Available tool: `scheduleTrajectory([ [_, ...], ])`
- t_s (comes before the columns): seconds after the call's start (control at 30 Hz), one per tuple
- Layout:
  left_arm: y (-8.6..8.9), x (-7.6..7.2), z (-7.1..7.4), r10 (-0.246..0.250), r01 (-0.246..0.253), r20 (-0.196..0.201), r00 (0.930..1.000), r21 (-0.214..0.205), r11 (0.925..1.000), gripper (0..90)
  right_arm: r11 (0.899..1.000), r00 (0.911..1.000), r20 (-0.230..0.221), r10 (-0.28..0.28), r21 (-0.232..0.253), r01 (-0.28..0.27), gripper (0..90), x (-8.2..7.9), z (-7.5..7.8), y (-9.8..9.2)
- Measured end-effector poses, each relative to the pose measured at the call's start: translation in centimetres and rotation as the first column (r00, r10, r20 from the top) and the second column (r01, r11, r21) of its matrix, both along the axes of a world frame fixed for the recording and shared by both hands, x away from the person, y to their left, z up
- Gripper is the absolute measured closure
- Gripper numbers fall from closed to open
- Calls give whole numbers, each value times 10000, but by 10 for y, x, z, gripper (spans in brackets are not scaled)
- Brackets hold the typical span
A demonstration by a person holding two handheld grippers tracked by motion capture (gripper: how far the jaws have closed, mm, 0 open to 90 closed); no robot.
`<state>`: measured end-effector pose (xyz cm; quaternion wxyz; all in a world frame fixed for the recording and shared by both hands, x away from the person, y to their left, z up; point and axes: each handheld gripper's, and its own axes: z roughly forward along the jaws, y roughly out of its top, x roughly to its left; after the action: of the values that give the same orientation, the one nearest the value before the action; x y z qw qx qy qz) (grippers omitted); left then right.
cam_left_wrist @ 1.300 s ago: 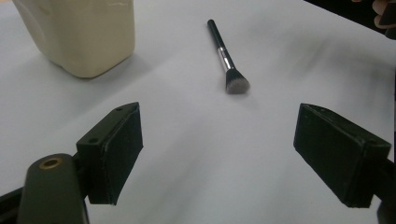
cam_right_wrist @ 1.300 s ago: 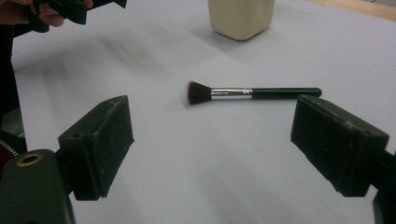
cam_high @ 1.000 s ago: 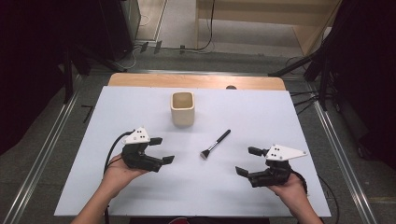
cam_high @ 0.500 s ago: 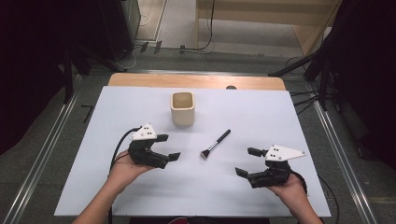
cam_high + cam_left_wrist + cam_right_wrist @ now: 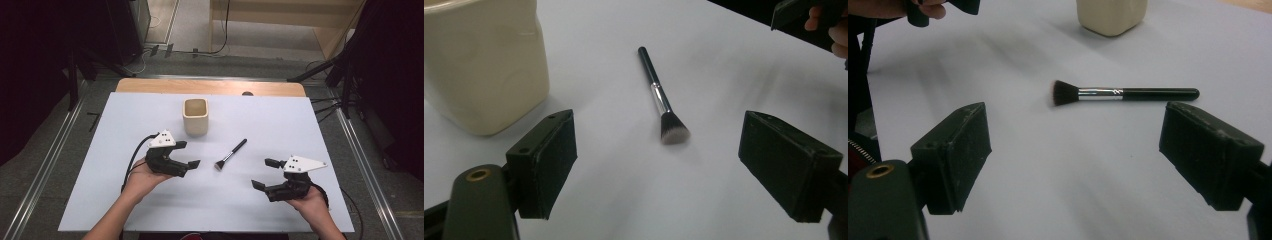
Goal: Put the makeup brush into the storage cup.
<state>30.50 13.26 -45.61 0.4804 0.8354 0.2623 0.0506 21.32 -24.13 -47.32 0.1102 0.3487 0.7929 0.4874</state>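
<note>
Nearing the brush (image 5: 231, 153) now, left gripper (image 5: 190, 154), fingers wide apart.

White table (image 5: 125, 200): cup (image 5: 195, 117), brush (image 5: 230, 153)

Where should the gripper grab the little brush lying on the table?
Probably on the black handle, not the soft bristles, which would squash. The brush lies flat and slanted, bristles toward the person, beside the cup. The open left gripper is nearest and already faces it, so it could come from above, jaws across the thin handle.
</note>
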Motion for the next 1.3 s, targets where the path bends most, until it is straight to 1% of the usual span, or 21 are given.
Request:
scheduleTrajectory([
  [0.2,-6,0,-2,-40,43,228,9997,-151,9999,166,10000,10000,3,60,13,-60,142,0,0,0],
  [0.33,-11,1,-3,-18,25,206,9998,-340,9994,166,9999,9999,31,114,-15,-114,142,1,-1,1],
  [0.43,-16,1,-4,-58,65,262,9996,-266,9996,166,9999,9999,32,130,-22,-130,142,0,-1,1],
  [0.53,-21,2,-5,-97,106,331,9994,-287,9995,166,9999,9999,34,134,-29,-134,142,0,-1,1],
  [0.6,-24,3,-5,-99,112,338,9994,-380,9992,166,9999,9999,28,135,-13,-135,142,0,-1,1],
  [0.7,-27,5,-8,-187,195,158,9997,-500,9986,167,9999,9999,32,143,0,-143,142,0,-1,1],
  [0.8,-31,6,-8,-214,222,209,9996,-377,9990,169,9999,9999,33,154,1,-154,142,0,0,1],
  [1.0,-42,8,-6,-317,329,342,9989,-362,9988,169,9998,9998,43,191,3,-191,142,0,0,1],
  [1.17,-52,11,-6,-376,389,319,9988,-414,9984,169,9998,9998,10,209,9,-209,142,0,0,2],
  [1.23,-58,11,-7,-363,380,439,9984,-377,9986,170,9998,9998,-2,209,3,-209,142,0,0,2],
  [1.3,-61,12,-8,-403,416,423,9983,-287,9987,171,9998,9998,-10,215,3,-215,142,0,0,2],
])
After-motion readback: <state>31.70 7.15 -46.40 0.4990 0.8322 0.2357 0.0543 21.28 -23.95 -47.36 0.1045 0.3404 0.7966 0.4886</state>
